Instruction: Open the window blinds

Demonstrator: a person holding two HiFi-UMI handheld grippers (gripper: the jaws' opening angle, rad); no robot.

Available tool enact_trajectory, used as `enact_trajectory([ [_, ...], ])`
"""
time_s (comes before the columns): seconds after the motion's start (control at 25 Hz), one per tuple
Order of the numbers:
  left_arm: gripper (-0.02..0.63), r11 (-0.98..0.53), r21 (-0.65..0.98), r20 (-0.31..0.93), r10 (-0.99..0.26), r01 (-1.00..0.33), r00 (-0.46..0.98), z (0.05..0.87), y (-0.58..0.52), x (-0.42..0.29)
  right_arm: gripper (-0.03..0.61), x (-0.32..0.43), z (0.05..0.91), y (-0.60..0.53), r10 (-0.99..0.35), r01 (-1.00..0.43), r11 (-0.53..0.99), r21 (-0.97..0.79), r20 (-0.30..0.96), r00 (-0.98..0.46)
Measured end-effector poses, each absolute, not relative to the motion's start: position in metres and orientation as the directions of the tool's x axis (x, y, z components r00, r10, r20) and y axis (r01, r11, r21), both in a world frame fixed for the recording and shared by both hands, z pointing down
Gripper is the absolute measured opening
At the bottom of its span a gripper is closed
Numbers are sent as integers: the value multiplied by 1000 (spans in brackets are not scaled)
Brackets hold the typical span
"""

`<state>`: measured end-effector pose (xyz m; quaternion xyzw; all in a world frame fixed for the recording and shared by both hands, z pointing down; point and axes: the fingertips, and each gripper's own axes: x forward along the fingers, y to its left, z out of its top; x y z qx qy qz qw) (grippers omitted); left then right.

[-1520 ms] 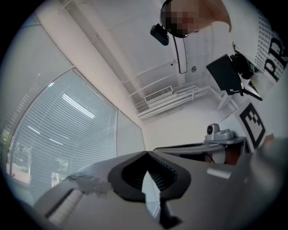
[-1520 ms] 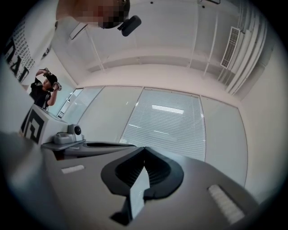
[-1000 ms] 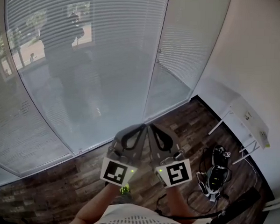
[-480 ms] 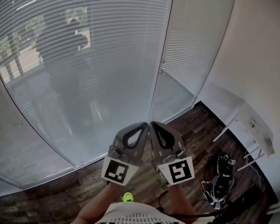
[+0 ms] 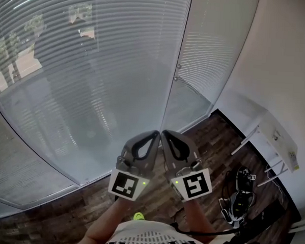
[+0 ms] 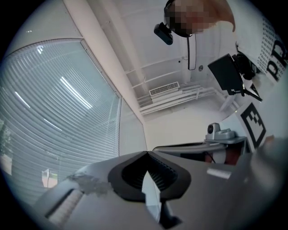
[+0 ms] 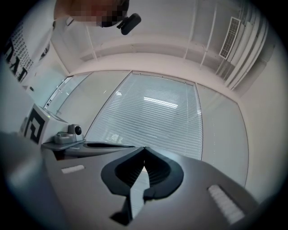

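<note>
Window blinds (image 5: 94, 65) straight ahead across the glass wall (image 5: 194, 103): lowered, pale horizontal slats, outdoors faintly showing through. Left gripper (image 5: 151, 138) and right gripper (image 5: 167, 136) side by side before them, fingers clenched, grasping nothing.

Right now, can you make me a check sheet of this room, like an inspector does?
Surface: dark wood floor.
Job's things: blinds lowered over the glass; neither gripper touches them.
Clutter: dark gear on the floor at right, by a white table.
Grippers: left gripper and right gripper side by side, both shut and empty.
Cables: black cable on the floor near the gear.
Surroundings: white wall at right; vent up high.
</note>
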<state>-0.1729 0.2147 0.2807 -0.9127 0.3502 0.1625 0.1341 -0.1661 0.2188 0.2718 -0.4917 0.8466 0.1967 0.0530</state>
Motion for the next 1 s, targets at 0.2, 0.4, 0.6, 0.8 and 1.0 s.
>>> enact_trajectory([
  [0.2, -9, -718, -135, -375, -601, -683, 706, 288, 207, -178, 8, -172, 278, 210, -817, -849, 445, 285, -259, -515],
  [0.4, -9, -722, -118, -377, -602, -681, 704, 294, 187, -165, 8, -158, 284, 190, -816, -850, 450, 275, -261, -516],
  [0.6, -9, -713, -117, -366, -616, -692, 697, 295, 138, -136, 9, -130, 284, 141, -805, -838, 469, 278, -256, -536],
  [0.8, -9, -700, -119, -337, -639, -704, 692, 302, 86, -98, 9, -92, 290, 89, -796, -825, 490, 280, -241, -555],
  [1.0, -9, -680, -120, -323, -663, -724, 676, 302, 48, -42, 9, -35, 291, 50, -789, -815, 515, 266, -224, -572],
])
